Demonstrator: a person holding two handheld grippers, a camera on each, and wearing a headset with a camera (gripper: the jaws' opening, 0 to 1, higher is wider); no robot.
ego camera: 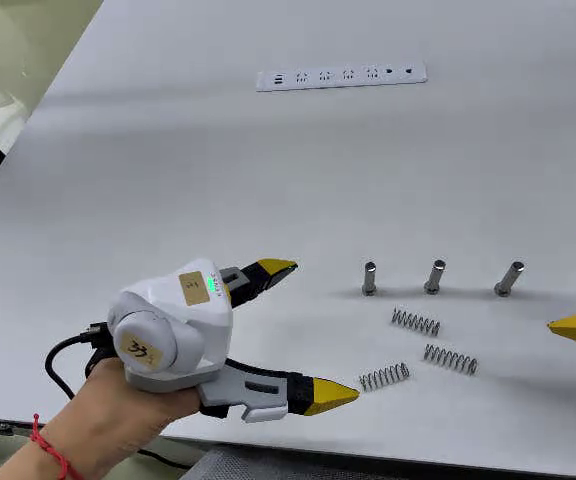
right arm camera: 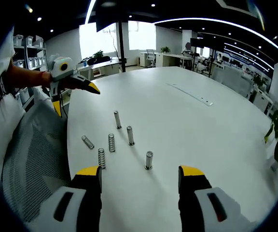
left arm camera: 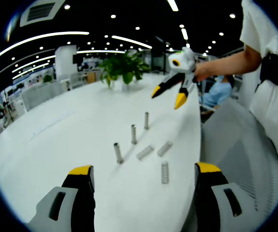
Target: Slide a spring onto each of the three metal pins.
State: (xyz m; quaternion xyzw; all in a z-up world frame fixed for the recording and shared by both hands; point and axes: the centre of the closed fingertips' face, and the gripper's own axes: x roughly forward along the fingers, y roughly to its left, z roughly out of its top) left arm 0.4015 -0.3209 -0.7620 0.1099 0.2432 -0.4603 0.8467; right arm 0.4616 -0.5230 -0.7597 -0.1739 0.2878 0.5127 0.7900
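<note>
Task not begun, judging by layout: three upright grey metal pins [ego camera: 369, 278] [ego camera: 434, 276] [ego camera: 509, 279] stand bare in row on white table [ego camera: 268, 180]. Three small coiled steel springs [ego camera: 415, 322] [ego camera: 450, 359] [ego camera: 384, 376] lie loose just beside them; all three left to fit. Left gripper [ego camera: 323, 330] jaws spread wide, empty. Right gripper [ego camera: 568, 283] also spread, empty. Tan sticker [ego camera: 195, 288] on left gripper and white power strip [ego camera: 341, 76] markings too small to read.

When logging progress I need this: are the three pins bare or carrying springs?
Bare. The pins stand upright, nothing around them; all three springs lie on the table.
</note>
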